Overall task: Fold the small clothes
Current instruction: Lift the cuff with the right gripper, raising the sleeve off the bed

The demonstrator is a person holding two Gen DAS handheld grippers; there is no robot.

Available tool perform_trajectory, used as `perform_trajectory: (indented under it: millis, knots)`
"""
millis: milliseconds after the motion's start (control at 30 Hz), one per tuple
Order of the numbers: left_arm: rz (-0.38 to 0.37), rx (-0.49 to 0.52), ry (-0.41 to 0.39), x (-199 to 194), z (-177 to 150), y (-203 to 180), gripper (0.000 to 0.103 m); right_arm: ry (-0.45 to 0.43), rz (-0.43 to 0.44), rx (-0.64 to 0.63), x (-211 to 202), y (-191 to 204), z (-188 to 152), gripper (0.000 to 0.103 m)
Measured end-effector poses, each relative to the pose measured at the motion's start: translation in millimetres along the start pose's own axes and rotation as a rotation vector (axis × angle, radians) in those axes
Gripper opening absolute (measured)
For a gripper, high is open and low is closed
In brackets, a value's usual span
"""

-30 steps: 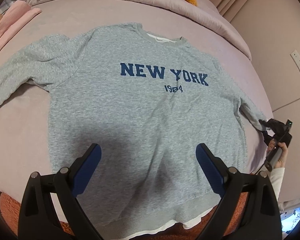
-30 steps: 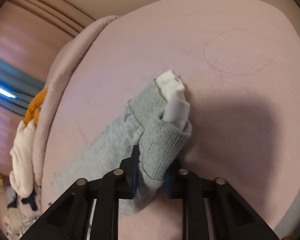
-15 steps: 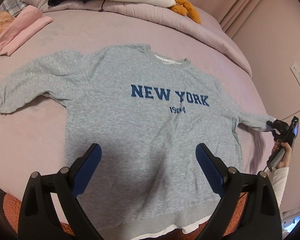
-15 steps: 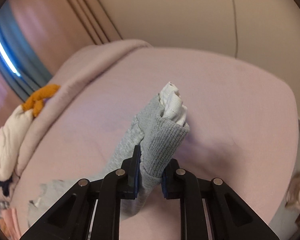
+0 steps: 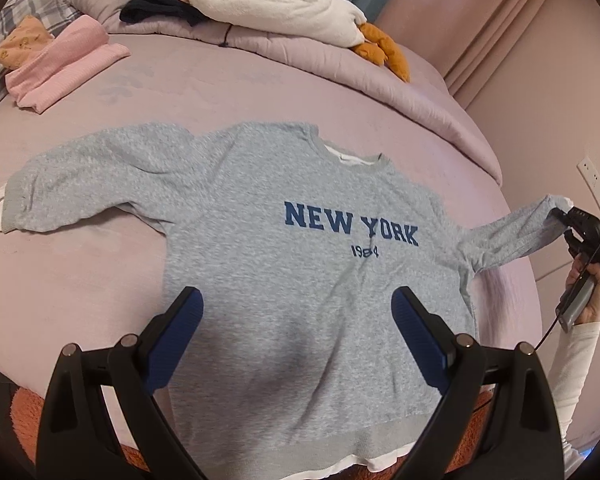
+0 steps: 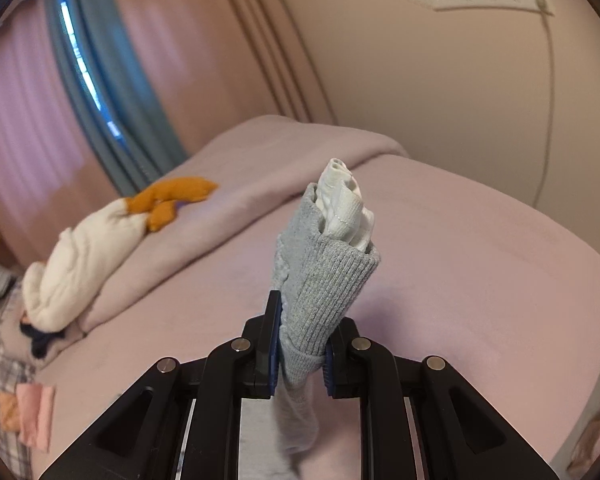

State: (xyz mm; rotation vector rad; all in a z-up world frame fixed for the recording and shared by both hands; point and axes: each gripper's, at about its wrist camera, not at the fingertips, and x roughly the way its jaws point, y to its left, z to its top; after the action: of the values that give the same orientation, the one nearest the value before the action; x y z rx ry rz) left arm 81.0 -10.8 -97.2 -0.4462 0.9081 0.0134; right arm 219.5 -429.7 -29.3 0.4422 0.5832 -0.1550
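Your right claw (image 6: 300, 354) is clenched on the sweatshirt's (image 5: 300, 264) right cuff (image 6: 328, 280) and has lifted that sleeve off the bed (image 5: 220, 92) since a second ago, ready to fold inward. Your left claw (image 5: 296, 312) hangs released above the hem.

Support surface: a bed (image 5: 220, 80) with a mauve cover. Lying directly on it: a grey sweatshirt (image 5: 300, 280) spread flat, front up; folded pink clothes (image 5: 64, 64) near the far left edge; a white plush toy (image 5: 276, 4) on the rolled duvet (image 5: 380, 84).
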Motion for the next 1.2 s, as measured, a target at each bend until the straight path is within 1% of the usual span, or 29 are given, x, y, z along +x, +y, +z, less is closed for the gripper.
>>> perform_trajectory:
  millis: [167, 233, 333, 400, 500, 567, 667, 767, 933, 1200]
  knots:
    - [0.019, -0.003, -0.029, -8.4, 2.8, 6.6, 0.095, -0.027, -0.011, -0.065, -2.3, 23.9, -1.3, 0.018]
    - [0.014, -0.011, -0.042, -12.1, 4.1, 10.5, 0.095, -0.02, 0.023, -0.085, -5.8, 33.0, -3.7, 0.018]
    - [-0.002, -0.022, -0.053, -15.9, 5.3, 15.5, 0.095, -0.021, 0.044, -0.12, -9.1, 52.5, -5.1, 0.018]
    - [-0.001, -0.027, -0.06, -17.9, 5.4, 18.1, 0.095, -0.023, 0.053, -0.143, -7.6, 67.2, -5.1, 0.018]
    - [-0.011, -0.035, -0.061, -19.1, 6.1, 20.4, 0.095, -0.016, 0.092, -0.166, -8.0, 82.1, -8.1, 0.018]
    - [-0.02, -0.042, -0.063, -20.2, 6.9, 22.8, 0.095, -0.018, 0.1, -0.179, -6.5, 93.1, -9.8, 0.018]
    - [-0.012, -0.051, -0.068, -20.8, 7.3, 25.1, 0.095, -0.017, 0.108, -0.211, -6.0, 105.3, -14.9, 0.018]
    - [-0.013, -0.058, -0.073, -22.8, 7.4, 28.7, 0.095, 0.003, 0.145, -0.233, -2.3, 120.7, -21.8, 0.018]
    - [-0.011, -0.068, -0.078, -25.1, 8.0, 34.0, 0.095, 0.026, 0.173, -0.269, -2.3, 136.5, -37.0, 0.018]
    - [-0.011, -0.083, -0.083, -27.5, 8.3, 39.8, 0.095, 0.091, 0.233, -0.336, 3.4, 165.8, -64.0, 0.018]
